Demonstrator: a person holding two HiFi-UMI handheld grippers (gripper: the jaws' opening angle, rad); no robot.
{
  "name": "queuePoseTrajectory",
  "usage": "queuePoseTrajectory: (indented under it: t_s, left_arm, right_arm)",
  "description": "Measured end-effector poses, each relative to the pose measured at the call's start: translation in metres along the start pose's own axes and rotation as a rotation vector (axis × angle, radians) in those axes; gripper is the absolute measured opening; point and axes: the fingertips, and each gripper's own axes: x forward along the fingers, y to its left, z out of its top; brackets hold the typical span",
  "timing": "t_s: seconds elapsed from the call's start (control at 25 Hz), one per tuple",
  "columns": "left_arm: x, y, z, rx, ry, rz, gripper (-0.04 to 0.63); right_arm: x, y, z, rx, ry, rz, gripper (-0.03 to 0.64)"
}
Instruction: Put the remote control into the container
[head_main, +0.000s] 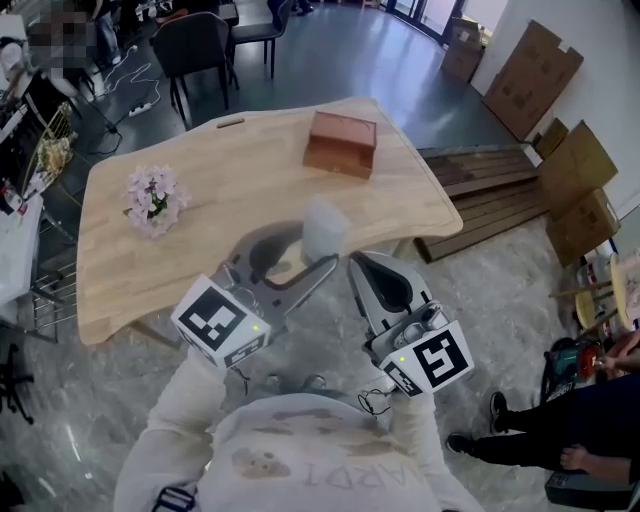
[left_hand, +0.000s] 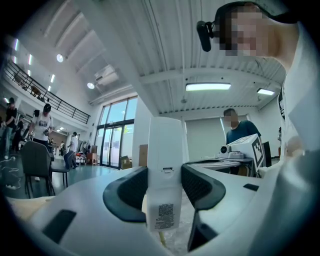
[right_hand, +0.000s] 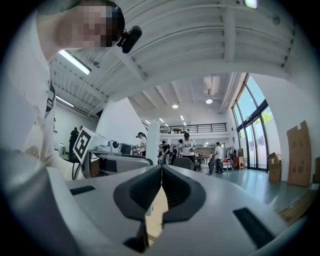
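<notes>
A white remote control (left_hand: 164, 170) stands upright between the pads of my left gripper (left_hand: 164, 171), its back label facing the camera. In the head view the remote (head_main: 322, 228) shows as a pale shape over the near middle of the wooden table (head_main: 220, 170), with the left gripper (head_main: 318, 268) shut on it. My right gripper (head_main: 354, 262) hovers just to its right; in the right gripper view (right_hand: 161, 170) its jaws are closed together with nothing between them. The container, a brown wooden box (head_main: 341, 143), sits on the far right part of the table, well beyond both grippers.
A small bunch of pink flowers (head_main: 155, 198) stands on the table's left side. Dark chairs (head_main: 195, 45) are behind the table. Wooden pallets (head_main: 490, 185) and cardboard boxes (head_main: 575, 165) lie on the floor to the right. A person's legs (head_main: 545, 425) show at lower right.
</notes>
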Motion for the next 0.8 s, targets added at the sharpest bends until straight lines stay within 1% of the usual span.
queuePoseTrajectory:
  t_s: [0.12, 0.28, 0.52, 0.8]
  left_arm:
    - [0.007, 0.002, -0.005, 0.004, 0.009, 0.007, 0.216]
    - [0.022, 0.001, -0.010, 0.020, 0.022, 0.019, 0.216]
    - [0.045, -0.001, -0.015, 0.050, 0.051, 0.058, 0.216]
    - [0.070, 0.017, -0.033, 0.056, 0.103, 0.076, 0.216]
  right_arm:
    - [-0.002, -0.006, -0.001, 0.025, -0.016, 0.014, 0.018]
    - [-0.010, -0.017, -0.003, 0.024, -0.022, 0.032, 0.018]
    - [-0.025, -0.035, -0.002, 0.045, -0.046, 0.068, 0.018]
    - [-0.019, -0.050, -0.011, 0.074, -0.056, 0.086, 0.018]
